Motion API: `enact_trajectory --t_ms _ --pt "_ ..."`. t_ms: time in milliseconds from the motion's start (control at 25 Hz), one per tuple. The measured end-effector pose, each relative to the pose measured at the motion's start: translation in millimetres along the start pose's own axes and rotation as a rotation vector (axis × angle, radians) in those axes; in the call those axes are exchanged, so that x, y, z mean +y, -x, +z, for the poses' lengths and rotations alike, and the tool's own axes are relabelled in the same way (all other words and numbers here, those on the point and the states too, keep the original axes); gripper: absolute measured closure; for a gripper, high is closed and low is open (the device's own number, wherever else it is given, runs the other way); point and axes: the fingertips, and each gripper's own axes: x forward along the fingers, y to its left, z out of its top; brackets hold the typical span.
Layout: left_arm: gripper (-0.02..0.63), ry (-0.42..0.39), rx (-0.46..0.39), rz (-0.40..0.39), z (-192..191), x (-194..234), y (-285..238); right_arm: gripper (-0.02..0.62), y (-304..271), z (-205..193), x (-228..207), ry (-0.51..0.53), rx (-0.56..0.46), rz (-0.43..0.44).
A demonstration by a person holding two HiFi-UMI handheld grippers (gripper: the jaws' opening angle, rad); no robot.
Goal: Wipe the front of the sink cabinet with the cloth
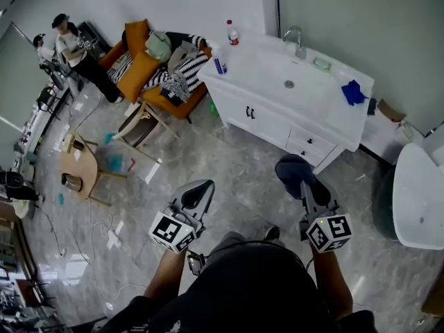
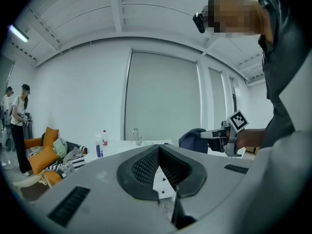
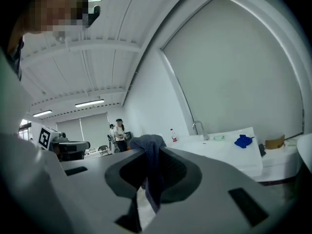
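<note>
Right claw [image 3: 146,175] on dark cloth [image 3: 147,143], apparently mostly hidden

No readable words or numbers, wordless square markers on left gripper [image 1: 196,191] and right gripper [image 1: 305,186], bottle [image 1: 232,32] label at twelve o'clock illegible.

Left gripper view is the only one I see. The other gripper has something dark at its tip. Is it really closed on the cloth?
Observer: Yes. The right gripper view shows the right gripper shut on the dark grey cloth, pinched between its jaws.
Operator: Is any other cloth around?
Observer: A blue cloth lies on top of the sink cabinet, right of the basin.
Operator: Does the grey cloth touch the cabinet front?
Observer: No, the head view shows floor between them.
</note>
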Motion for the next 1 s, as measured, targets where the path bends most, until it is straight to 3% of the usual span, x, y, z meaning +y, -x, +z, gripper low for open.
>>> enact_trajectory --t_ms 320,520,760,1000 --pt "0.603 0.016 0.025 0.006 -7 40 -31 0.548 -57 -16 -18 -0.026 0.048 0.012" --pt "0.602 0.06 0.012 -0.047 -19 80 -62 0.548 -95 -17 -13 -0.003 0.087 -0.007" --pt "0.602 0.041 -0.053 -0.117 -4 153 -97 0.548 -159 -1 3 0.022 0.11 -0.068" --pt "0.603 0.034 -0.03 -0.173 -14 223 -129 0.548 -224 -8 17 0.017 0.143 -0.077"
